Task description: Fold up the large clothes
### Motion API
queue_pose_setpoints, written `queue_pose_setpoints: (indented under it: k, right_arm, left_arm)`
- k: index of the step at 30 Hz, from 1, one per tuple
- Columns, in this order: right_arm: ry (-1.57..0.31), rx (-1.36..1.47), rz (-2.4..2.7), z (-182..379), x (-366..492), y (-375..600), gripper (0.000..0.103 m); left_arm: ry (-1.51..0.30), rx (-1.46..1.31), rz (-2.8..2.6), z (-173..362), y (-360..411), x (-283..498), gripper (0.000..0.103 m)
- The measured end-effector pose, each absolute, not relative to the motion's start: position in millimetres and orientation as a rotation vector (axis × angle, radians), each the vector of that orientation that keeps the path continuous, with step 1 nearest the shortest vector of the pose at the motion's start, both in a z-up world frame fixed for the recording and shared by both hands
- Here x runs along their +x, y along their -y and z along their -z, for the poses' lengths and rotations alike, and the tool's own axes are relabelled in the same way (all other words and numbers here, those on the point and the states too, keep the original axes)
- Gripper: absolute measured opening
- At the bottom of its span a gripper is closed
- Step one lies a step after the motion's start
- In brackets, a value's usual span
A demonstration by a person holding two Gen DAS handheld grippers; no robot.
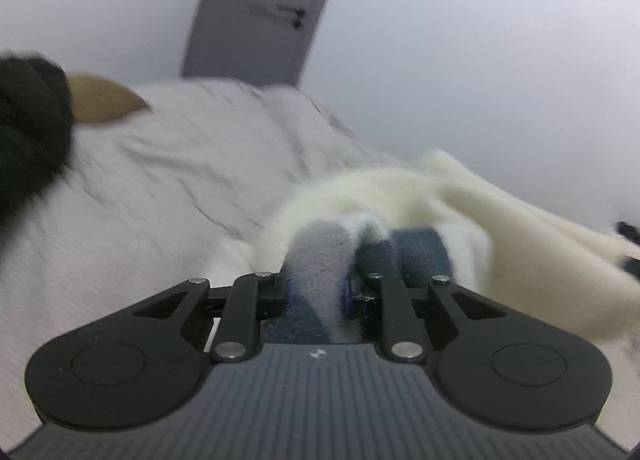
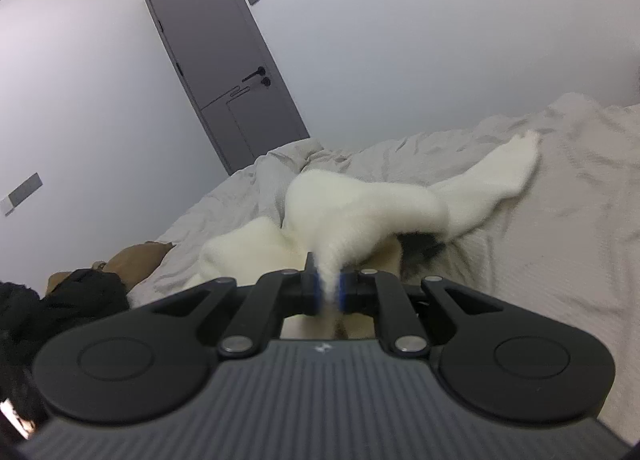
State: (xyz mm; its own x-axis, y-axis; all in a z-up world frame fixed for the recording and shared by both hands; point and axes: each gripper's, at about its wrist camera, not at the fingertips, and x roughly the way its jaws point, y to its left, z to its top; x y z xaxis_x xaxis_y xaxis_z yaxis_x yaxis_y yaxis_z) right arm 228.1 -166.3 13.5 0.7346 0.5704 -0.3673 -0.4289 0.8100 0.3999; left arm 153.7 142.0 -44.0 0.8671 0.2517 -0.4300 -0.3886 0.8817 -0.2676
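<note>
A fluffy cream-white garment (image 1: 460, 200) with blue-grey and pale grey patches hangs above the bed. In the left wrist view, my left gripper (image 1: 320, 292) is shut on a thick bunch of its blue-grey and pale grey fabric, which fills the gap between the jaws. From there the cream cloth stretches off to the right. In the right wrist view, my right gripper (image 2: 329, 294) is shut on a thin pinch of the garment (image 2: 360, 204). One long sleeve (image 2: 504, 168) trails to the right over the bed.
A bed with a rumpled light sheet (image 1: 168, 164) lies under both grippers. Dark clothing (image 1: 28, 132) and a tan item (image 1: 104, 100) lie at the left, also seen as dark clothing (image 2: 80, 296) in the right wrist view. A grey door (image 2: 224, 60) stands in the white wall behind.
</note>
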Motion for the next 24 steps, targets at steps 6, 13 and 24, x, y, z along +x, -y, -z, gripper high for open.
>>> queue_pose_setpoints:
  k: [6, 13, 24]
  right_arm:
    - [-0.466, 0.308, -0.509, -21.4, 155.4, 196.8, 0.011]
    - [-0.545, 0.434, -0.448, 8.9, 90.5, 225.8, 0.011]
    - [-0.823, 0.539, -0.328, 91.0, 120.6, 241.6, 0.012]
  left_arm:
    - [-0.386, -0.395, -0.411, 31.5, -159.3, 133.0, 0.024]
    - [-0.448, -0.360, -0.446, 43.0, -151.1, 137.5, 0.024]
    - [-0.531, -0.244, -0.529, 84.0, -135.5, 191.2, 0.026]
